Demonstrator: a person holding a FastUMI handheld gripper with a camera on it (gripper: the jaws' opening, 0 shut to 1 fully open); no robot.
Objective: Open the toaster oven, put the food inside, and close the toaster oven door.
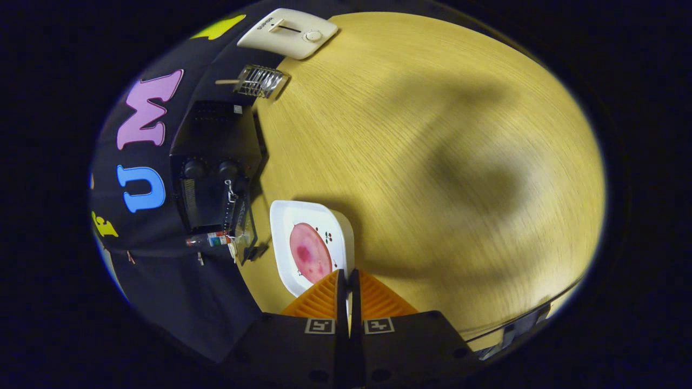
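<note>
The wooden table [432,135] is the biggest thing before me: a pale, yellowish top with fine straight grain running across it, smooth and matte, crossed by broad soft shadows. Its rounded edge [513,321] shows a dark rim near my fingers.

Next in size is the black toaster oven [213,167], a boxy metal body standing at the table's edge against the black cloth wall [178,281]. Two round knobs [208,168] sit side by side on its front, and its glass door [244,227] hangs open, tilted away from the body. I cannot see inside the cavity from here.

The white plate [284,216] is squarish with rounded corners and a glossy raised rim, lying flat on the table just beside the oven's open door. In it lies the food [310,253], a flat round pinkish slice with darker red blotches; small dark printed marks sit on the plate next to it.

Beyond the oven lies a cream plastic toaster [289,32] with a slider and a round dial, lying well apart from the plate. Between it and the oven rests a small wire rack [260,81] with a pale wooden handle.

My gripper [347,283] is clenched on the plate's near rim: both ribbed fingers [324,297] press that edge, with only a thin gap between them.
</note>
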